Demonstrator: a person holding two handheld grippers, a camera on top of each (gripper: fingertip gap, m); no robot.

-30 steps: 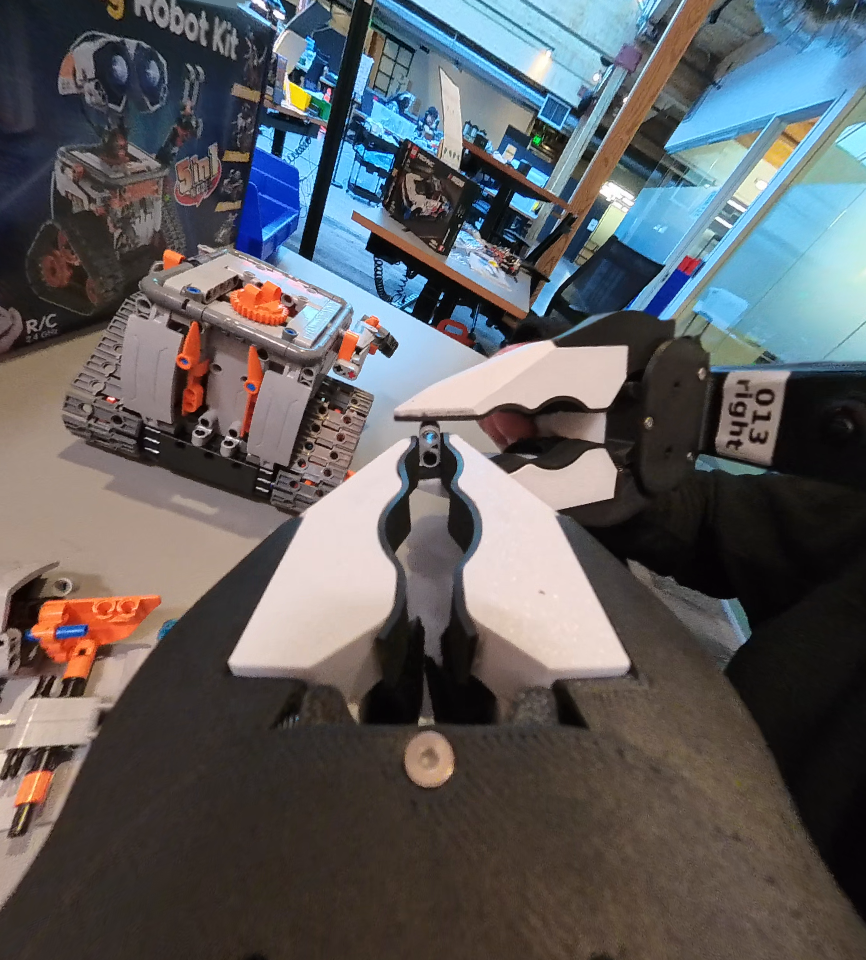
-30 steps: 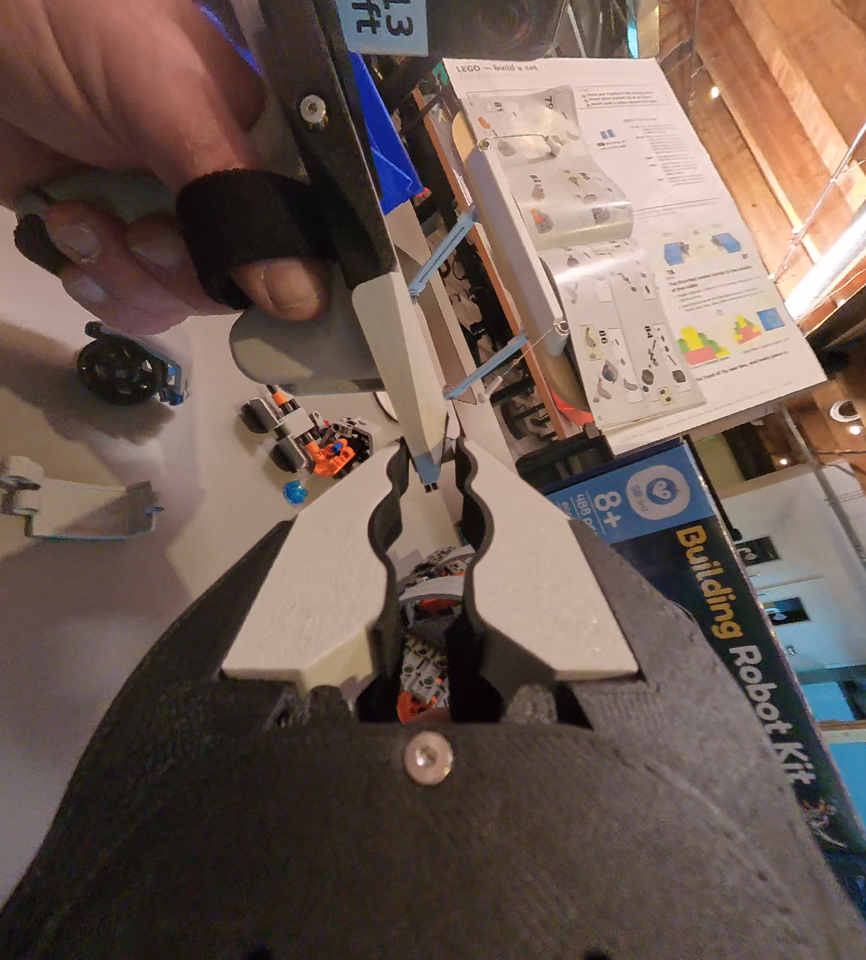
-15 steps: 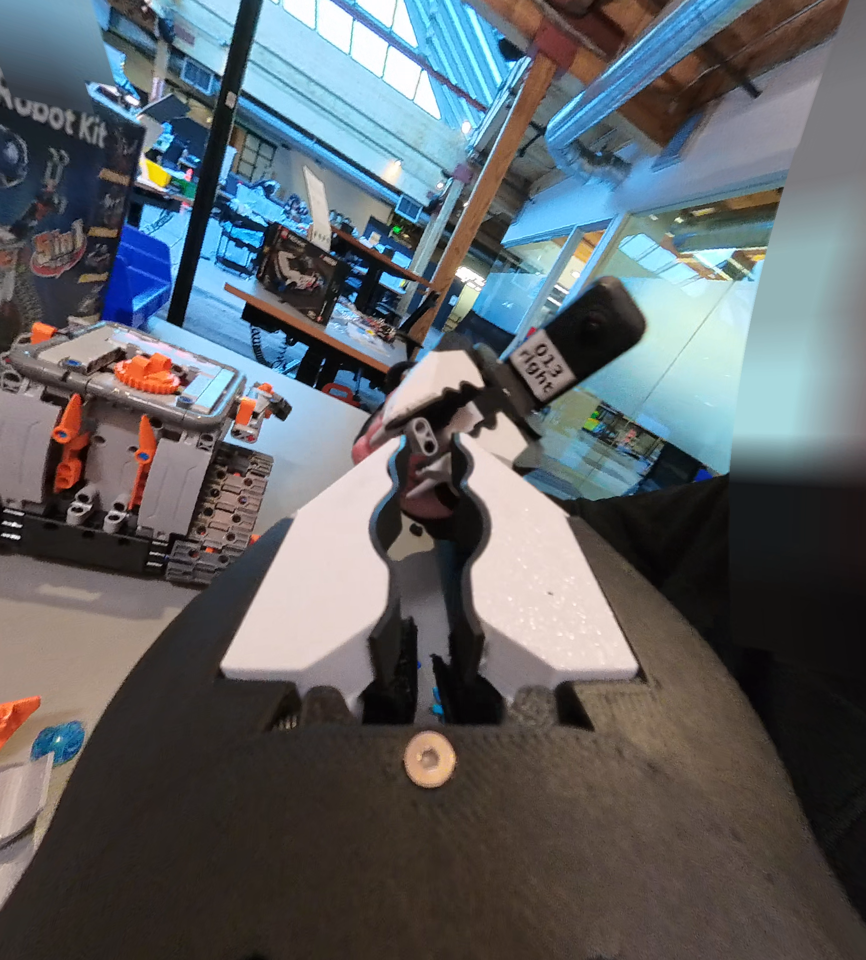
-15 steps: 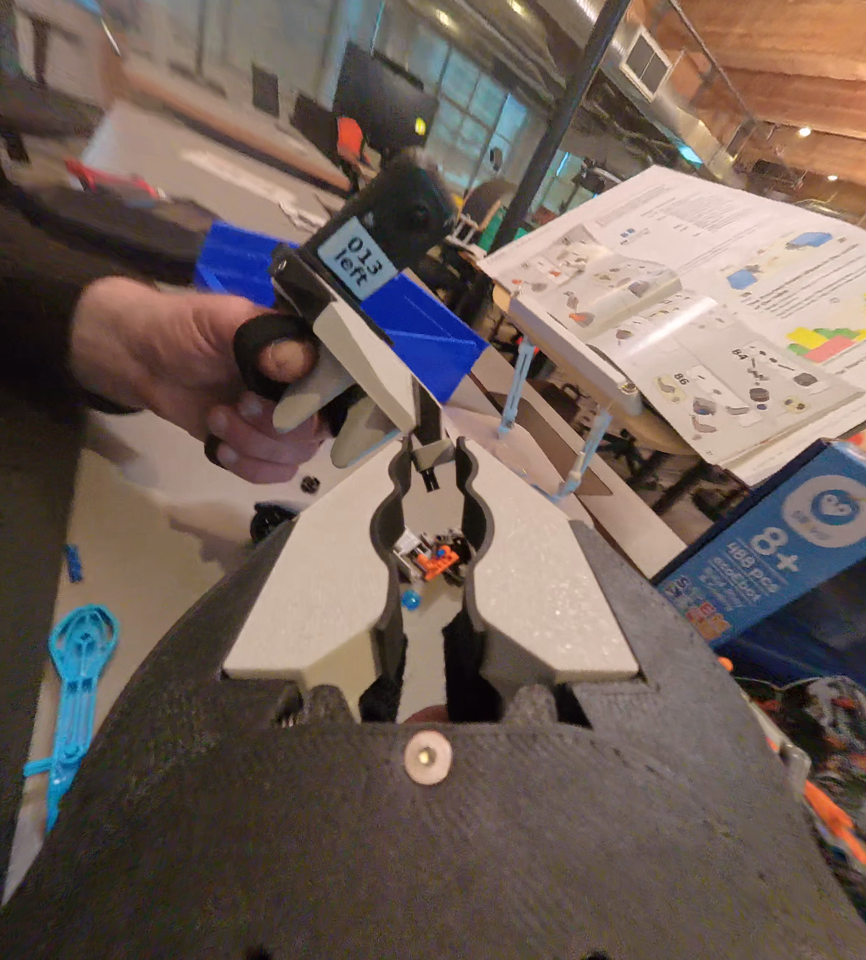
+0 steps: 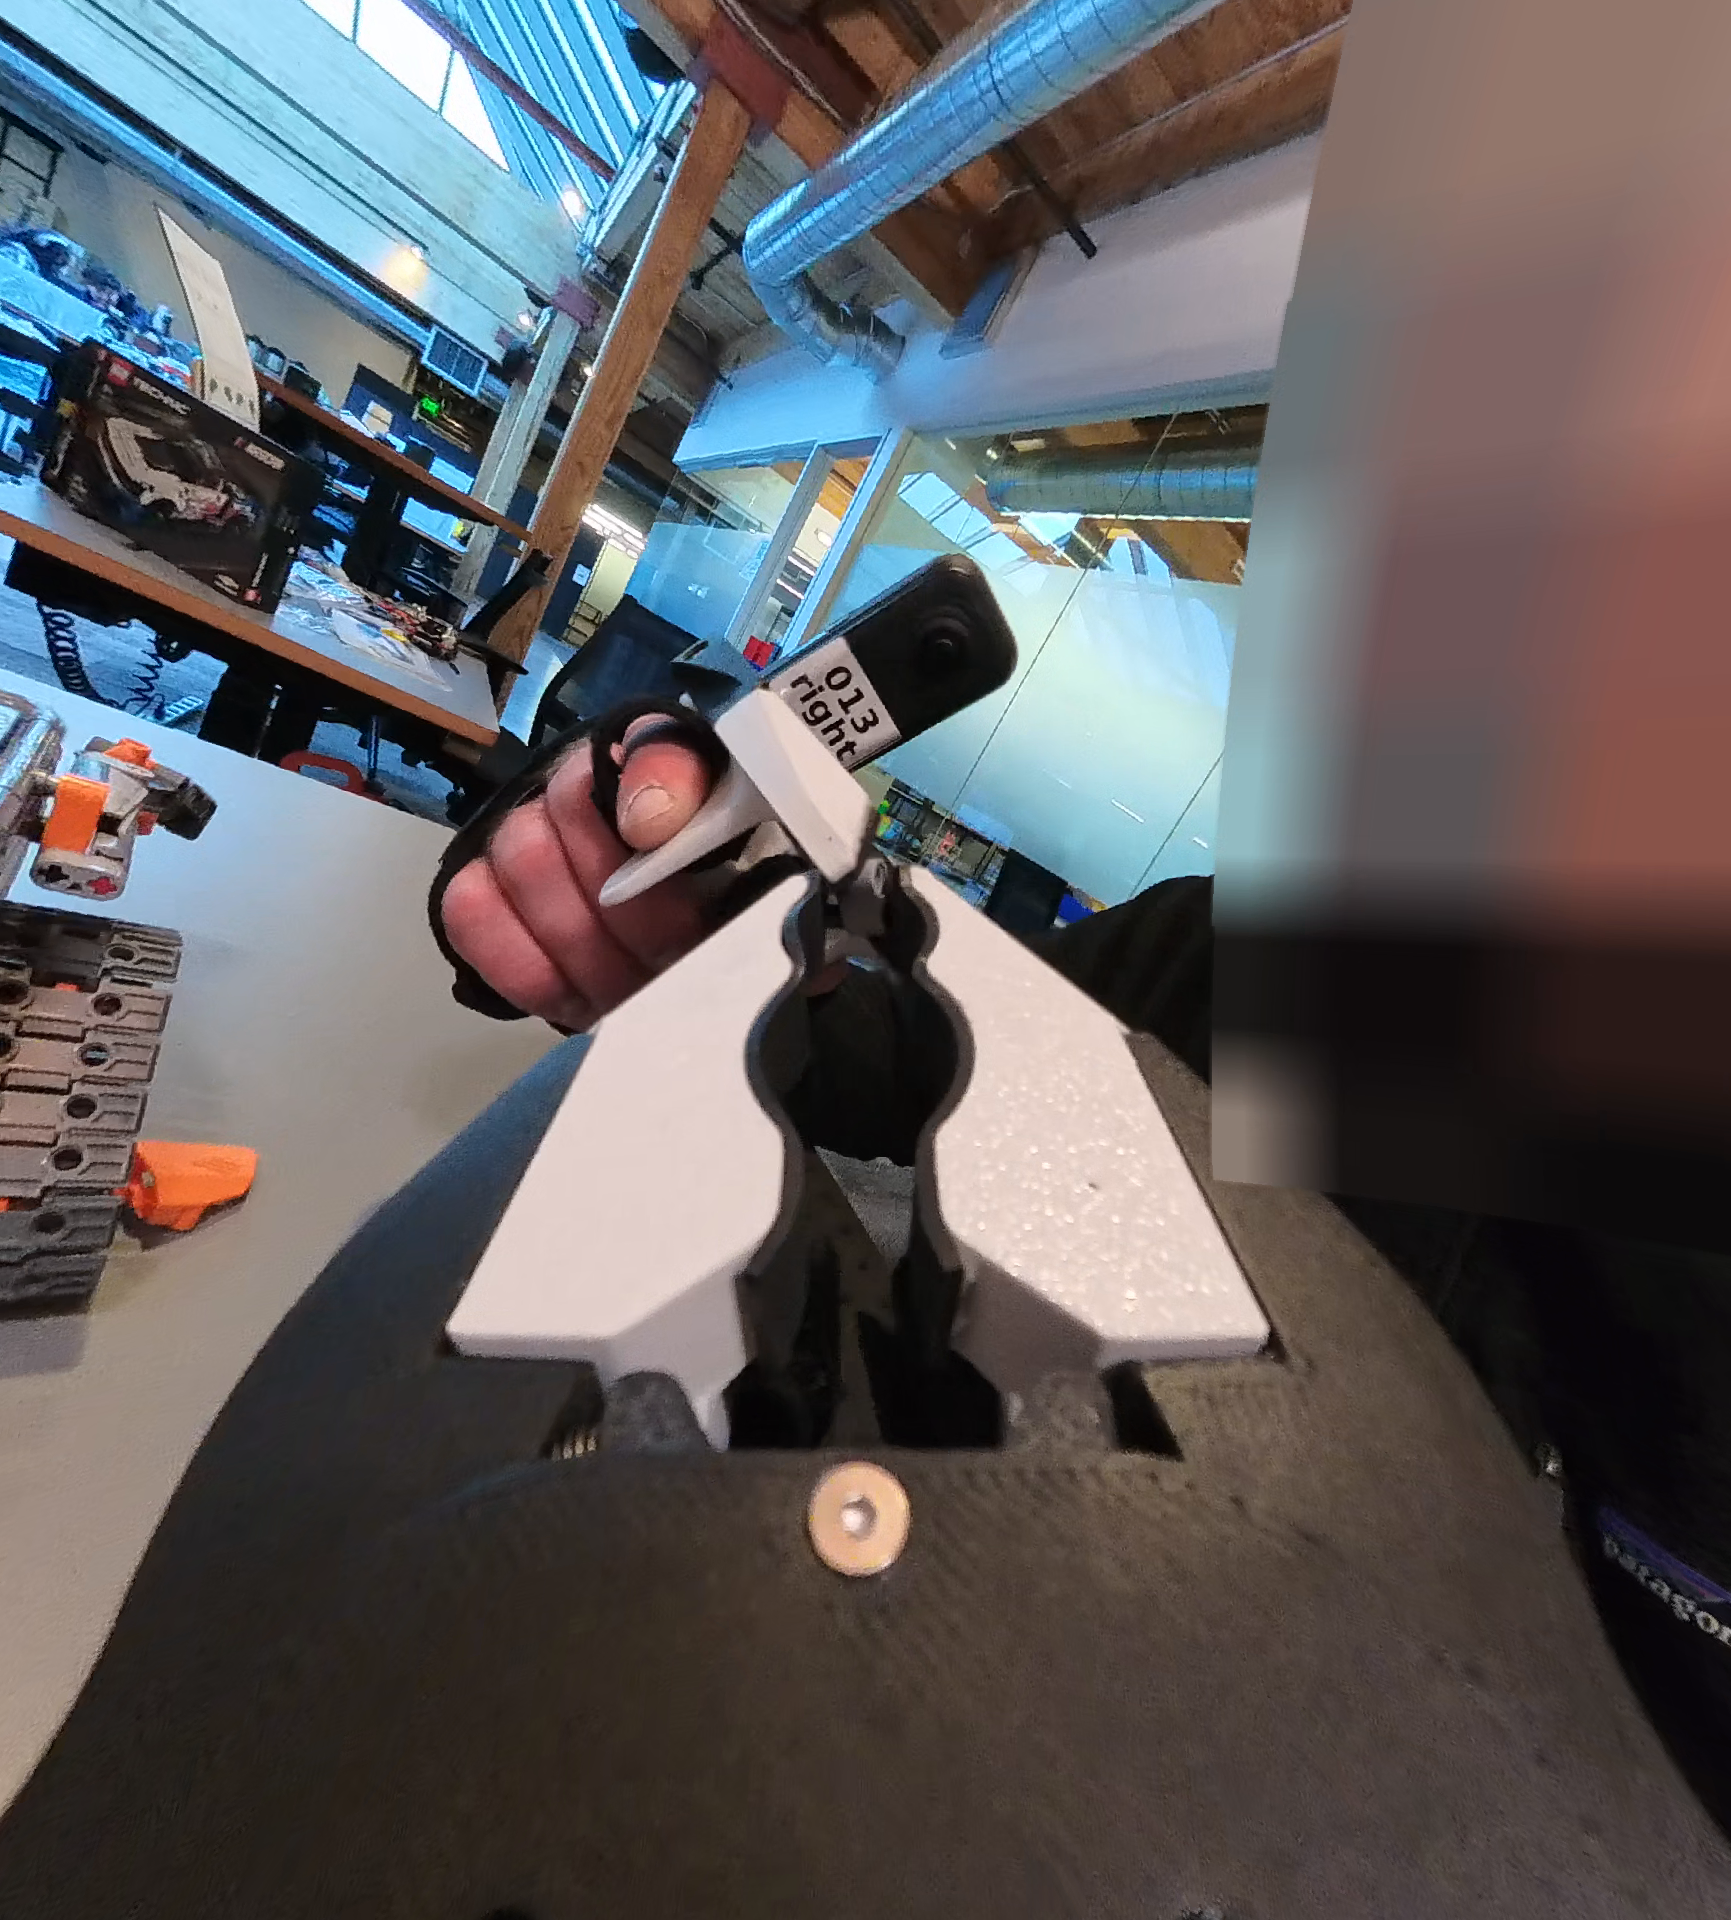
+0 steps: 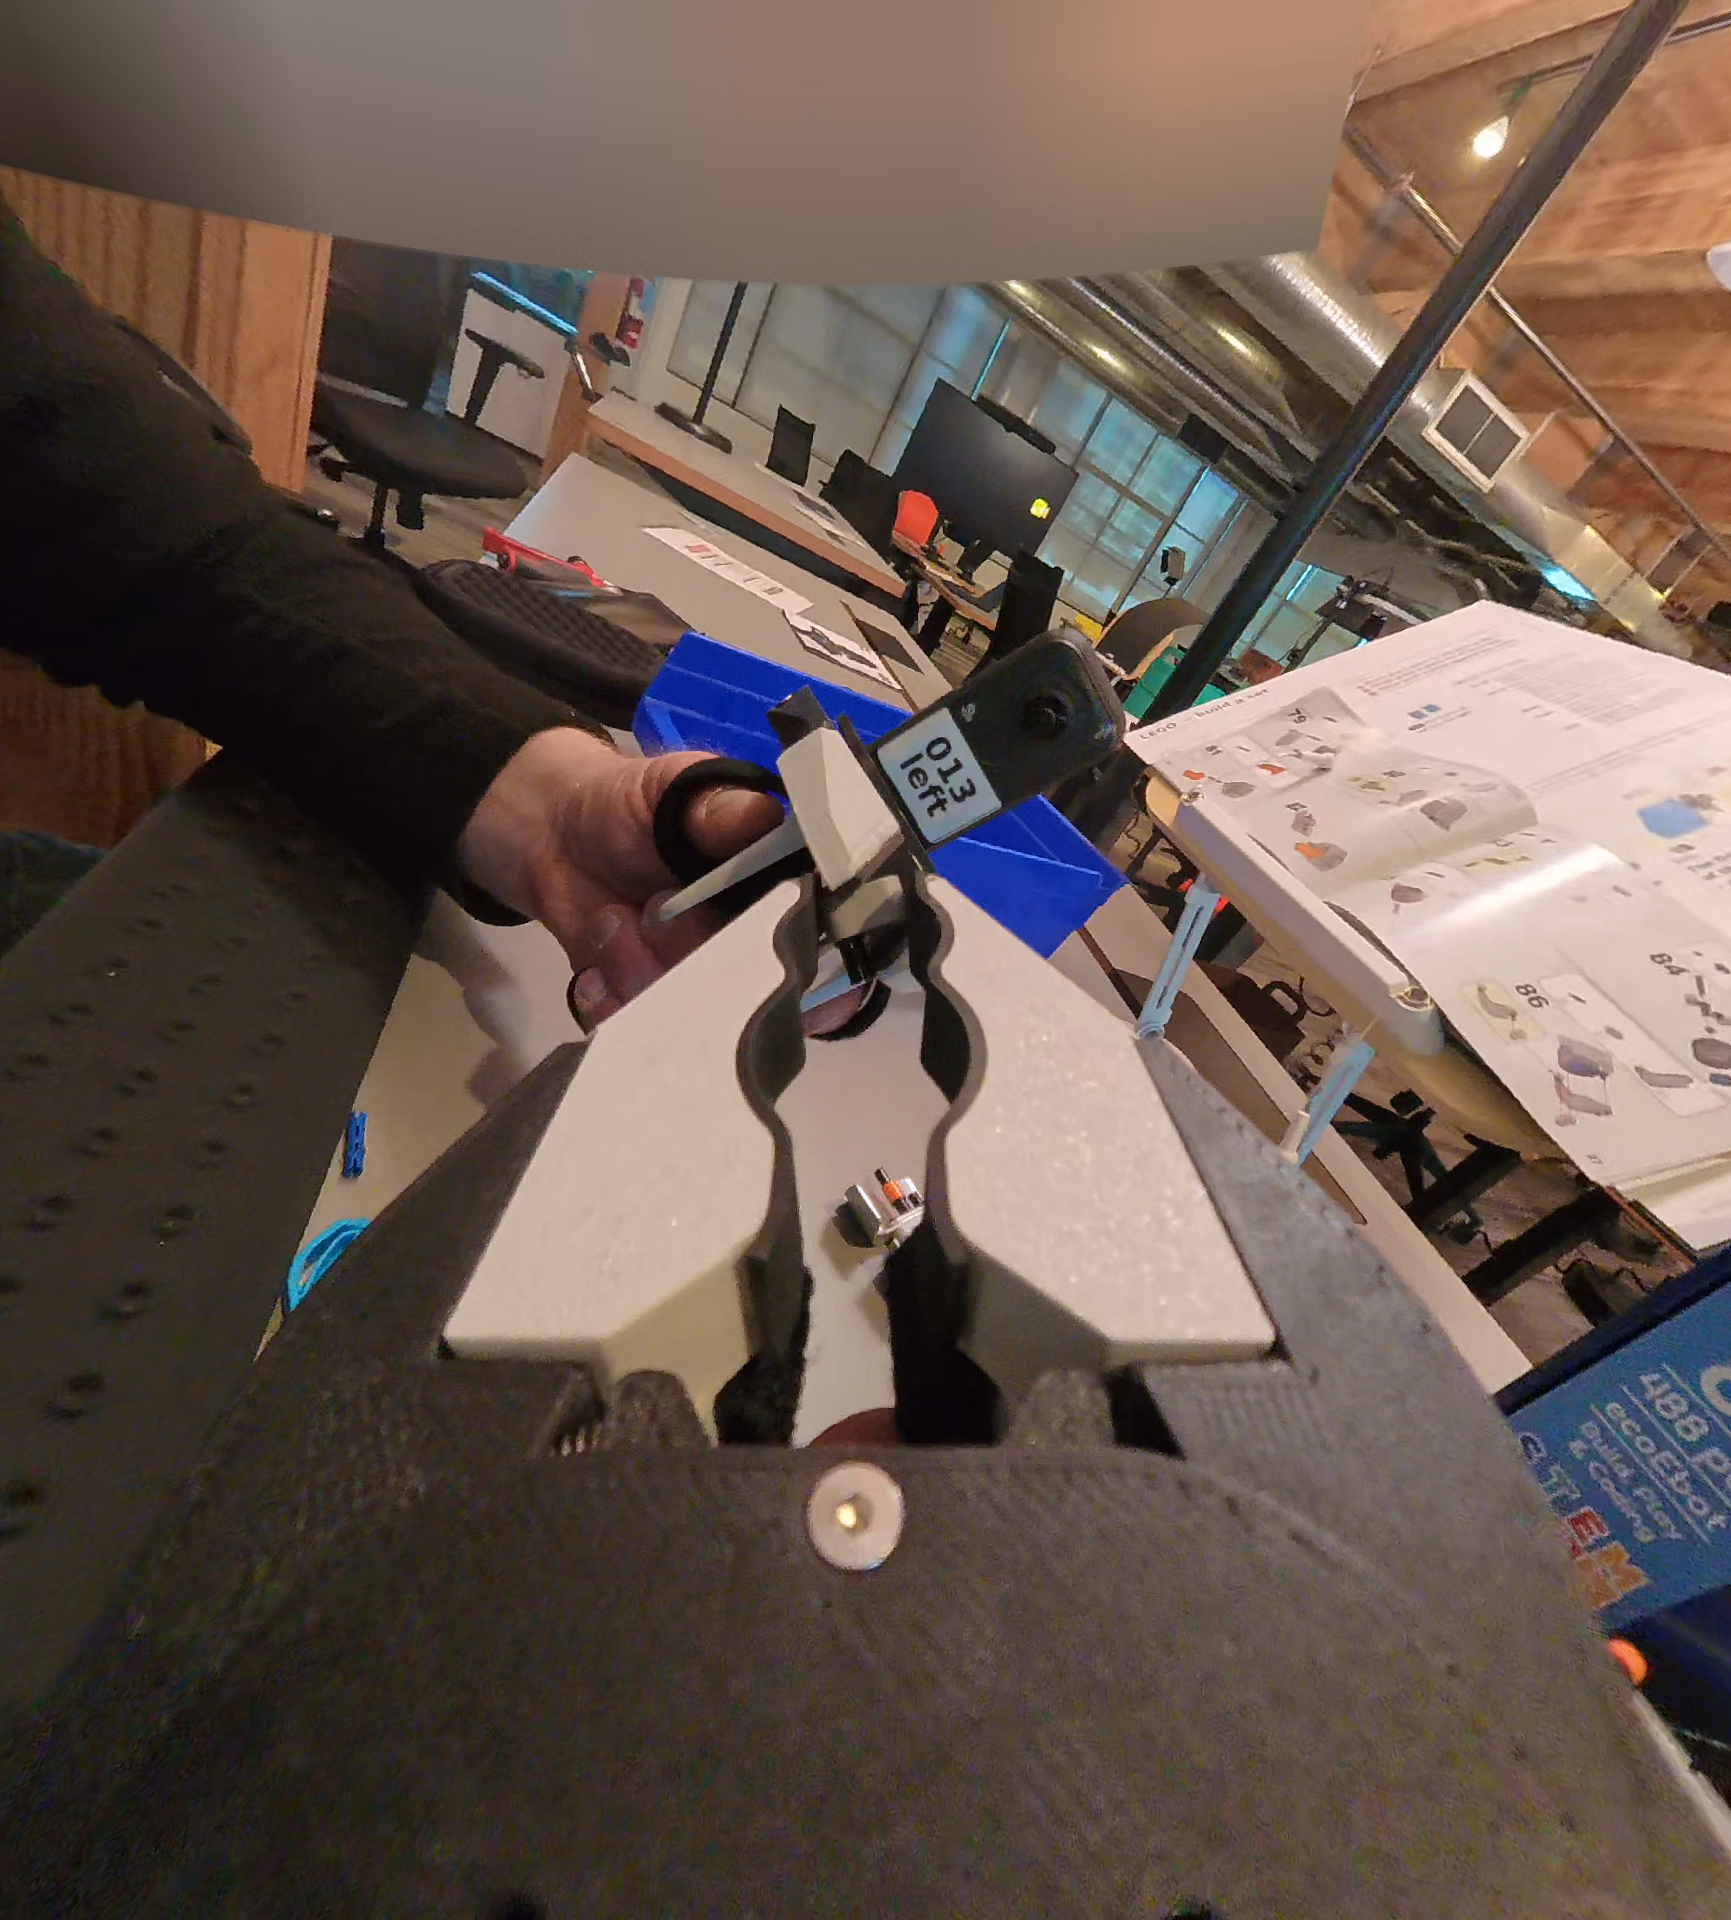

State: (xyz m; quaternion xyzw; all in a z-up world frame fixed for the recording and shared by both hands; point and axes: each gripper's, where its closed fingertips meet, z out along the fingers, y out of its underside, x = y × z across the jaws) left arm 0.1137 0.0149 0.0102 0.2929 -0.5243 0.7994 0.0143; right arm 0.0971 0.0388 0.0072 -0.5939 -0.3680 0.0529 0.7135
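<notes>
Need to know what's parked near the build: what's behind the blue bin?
In the right wrist view, the blue bin has a black mesh-textured item behind it on the table, then papers. The left gripper covers part of the bin's front.

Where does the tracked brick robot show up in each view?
Left wrist view: tracked brick robot at the far left edge, on the grey table.
Right wrist view: not in it.
Shared landmark: the small grey piece where both tongs meet, centre of each view.
</notes>
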